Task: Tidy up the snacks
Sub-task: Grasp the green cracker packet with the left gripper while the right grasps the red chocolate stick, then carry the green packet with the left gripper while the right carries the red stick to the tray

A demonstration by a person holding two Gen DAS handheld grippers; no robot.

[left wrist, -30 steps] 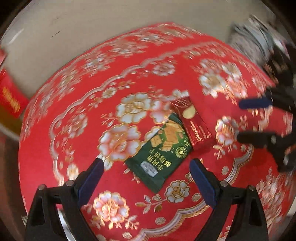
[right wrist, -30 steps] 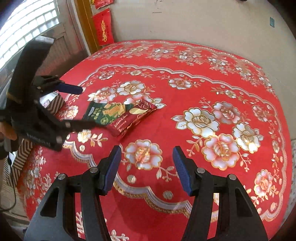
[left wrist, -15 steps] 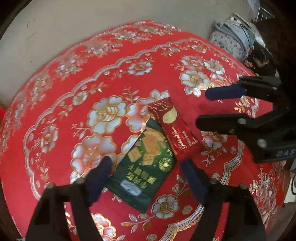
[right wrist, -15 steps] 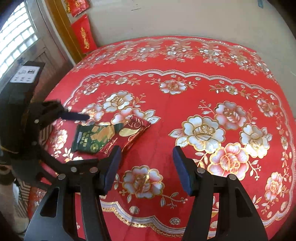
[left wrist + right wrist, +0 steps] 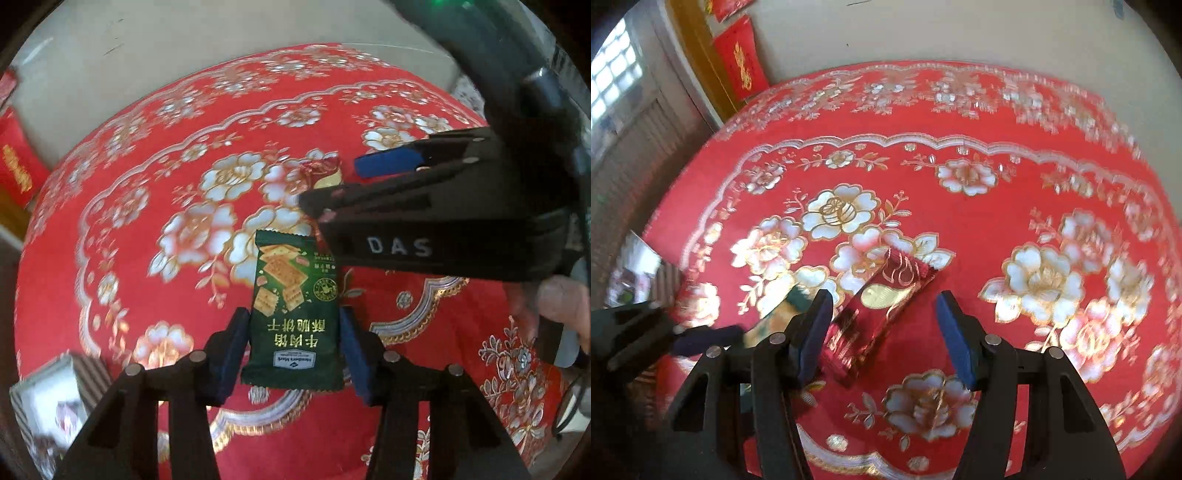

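A green cracker packet (image 5: 293, 310) sits between the pads of my left gripper (image 5: 293, 354), which is shut on its near half; whether it is off the cloth I cannot tell. The packet shows blurred in the right wrist view (image 5: 779, 314). A red and gold snack bar (image 5: 879, 314) lies on the red tablecloth (image 5: 960, 229), its near end between the open fingers of my right gripper (image 5: 884, 336). In the left wrist view my right gripper (image 5: 328, 184) hides most of the bar (image 5: 321, 171).
A striped box (image 5: 55, 398) with pictures stands at the table's near left edge; it also shows in the right wrist view (image 5: 642, 273). A plain wall and red hangings (image 5: 740, 62) lie beyond the table.
My left gripper has closed on the green packet and turned it lengthwise. My right gripper has moved in low over the red bar, which now lies between its fingers.
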